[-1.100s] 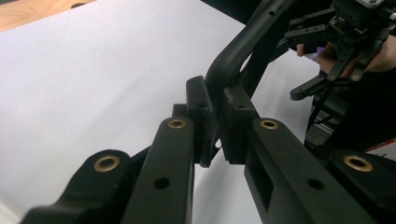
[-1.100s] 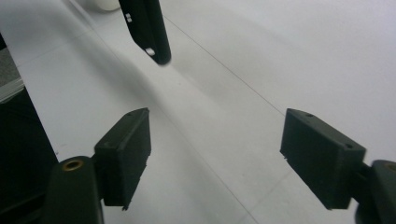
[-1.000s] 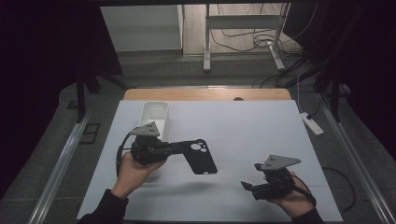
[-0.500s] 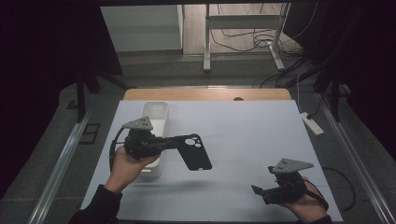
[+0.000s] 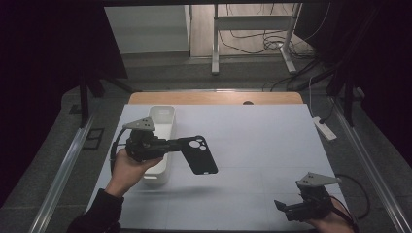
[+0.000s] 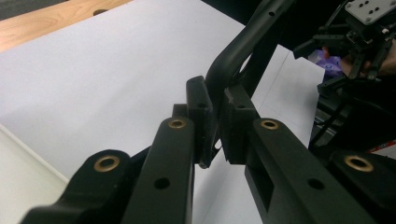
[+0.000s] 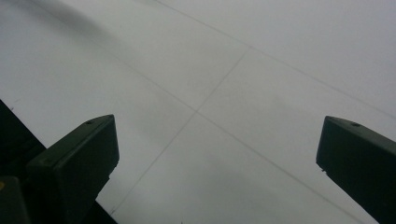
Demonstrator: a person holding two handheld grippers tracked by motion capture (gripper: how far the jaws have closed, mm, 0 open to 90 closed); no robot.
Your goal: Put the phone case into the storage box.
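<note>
A black phone case (image 5: 199,155) hangs above the white table (image 5: 252,141), just right of a white bin (image 5: 163,119). My left gripper (image 5: 177,144) is shut on the case's edge near its camera holes. In the left gripper view the pads of this gripper (image 6: 217,121) pinch the curved rim of the case (image 6: 243,37). My right gripper (image 5: 282,208) sits low at the table's front right corner, and its jaws have just been opening. In the right gripper view the jaws (image 7: 217,154) stand wide apart with only bare table between them. That gripper (image 6: 345,42) also shows far off in the left gripper view.
A wooden strip (image 5: 214,98) runs along the table's far edge. A white power strip (image 5: 323,128) lies on the floor off the table's right side. Metal rails (image 5: 63,174) flank the table. Desk legs and cables stand farther back.
My right hand has drawn back to the right and toward the front edge, and its jaws stand wider. The left gripper with the case has barely shifted.
</note>
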